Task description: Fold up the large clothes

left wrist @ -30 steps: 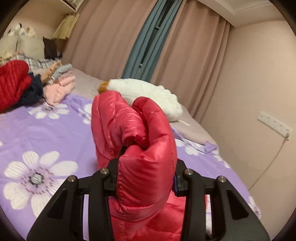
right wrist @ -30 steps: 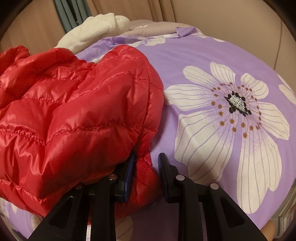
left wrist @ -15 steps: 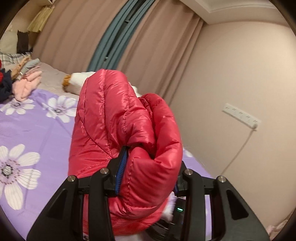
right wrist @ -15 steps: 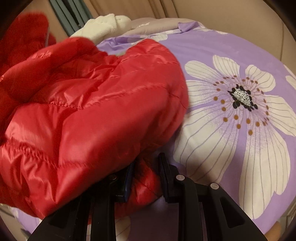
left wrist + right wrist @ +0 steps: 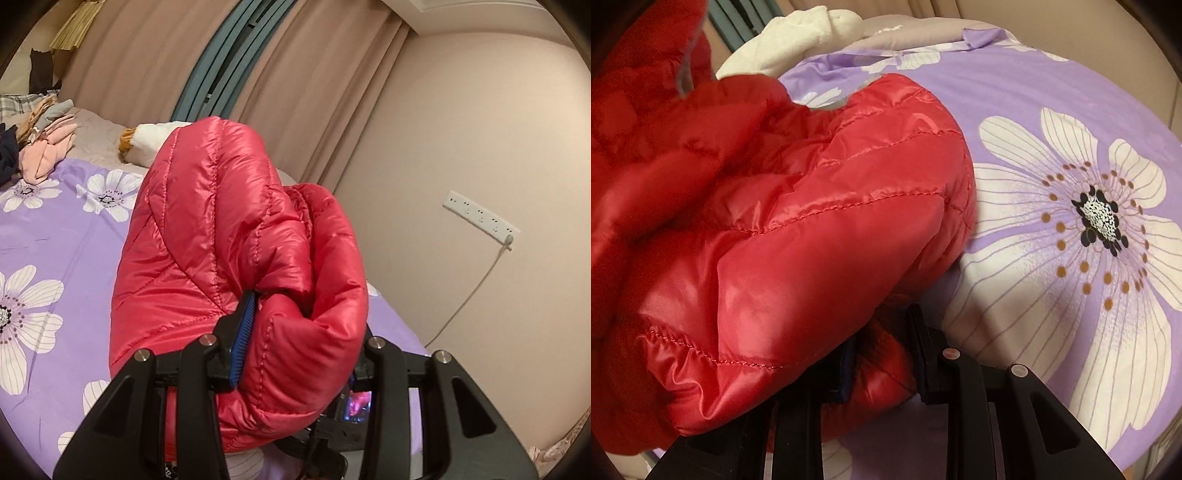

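A bed point(image 5: 55, 236) covered by a purple sheet point(image 5: 1052, 92) printed with big white flowers fills most of both views, with a beige wall and pinkish curtains point(image 5: 317, 85) behind it. On the far part of the bed lie a white plush bundle point(image 5: 798, 40) and, toward the left in the left wrist view, a heap of folded pinkish and dark clothes point(image 5: 40, 147).

The red puffer jacket point(image 5: 221, 240) is the largest loose thing. In the left wrist view a thick fold of it is lifted above the sheet and bulges up and away from the camera, so the raised part runs roughly upright and leans toward the curtains. In the right wrist view the rest of the jacket point(image 5: 783, 229) lies bunched on the sheet at the left, its quilted seams running across the picture, its rounded edge pointing right toward a large flower; the upper left part is blurred.

The left tongs point(image 5: 299, 343) are clamped on a padded roll of the jacket, which fills the gap between the blue pads. The right tongs point(image 5: 882, 354) stand narrow, pinching a smaller red fold low against the sheet.

A white power strip point(image 5: 480, 218) sits on the wall, a cord hanging from it.
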`<action>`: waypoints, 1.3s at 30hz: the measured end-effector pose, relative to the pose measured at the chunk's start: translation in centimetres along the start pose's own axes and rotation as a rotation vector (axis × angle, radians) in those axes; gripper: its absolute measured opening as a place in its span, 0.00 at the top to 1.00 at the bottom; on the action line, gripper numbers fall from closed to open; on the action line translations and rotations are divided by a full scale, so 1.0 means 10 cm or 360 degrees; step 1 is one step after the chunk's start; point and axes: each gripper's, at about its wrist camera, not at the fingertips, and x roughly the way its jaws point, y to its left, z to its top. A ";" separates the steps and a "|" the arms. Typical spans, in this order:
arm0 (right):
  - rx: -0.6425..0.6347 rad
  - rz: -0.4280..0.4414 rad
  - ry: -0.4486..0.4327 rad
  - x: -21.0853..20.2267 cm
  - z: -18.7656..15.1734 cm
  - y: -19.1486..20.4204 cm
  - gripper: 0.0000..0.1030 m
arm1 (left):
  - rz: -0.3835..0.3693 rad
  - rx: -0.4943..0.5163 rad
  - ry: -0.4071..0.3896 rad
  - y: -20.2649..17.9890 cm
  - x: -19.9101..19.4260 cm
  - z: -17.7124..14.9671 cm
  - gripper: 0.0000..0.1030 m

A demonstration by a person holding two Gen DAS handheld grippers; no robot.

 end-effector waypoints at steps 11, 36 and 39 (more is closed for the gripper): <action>0.0329 0.0151 -0.0015 -0.35 -0.05 -0.43 0.74 | 0.0091 0.0145 0.0066 -0.11 0.28 -0.09 0.59; 0.0643 0.0030 -0.0439 -1.58 -0.11 -1.29 0.36 | -0.0059 0.0293 0.0660 -0.42 1.15 -0.92 0.59; 0.0687 0.0004 -0.0443 -1.61 -0.17 -1.36 0.37 | -0.0052 0.0308 0.0660 -0.40 1.17 -0.98 0.59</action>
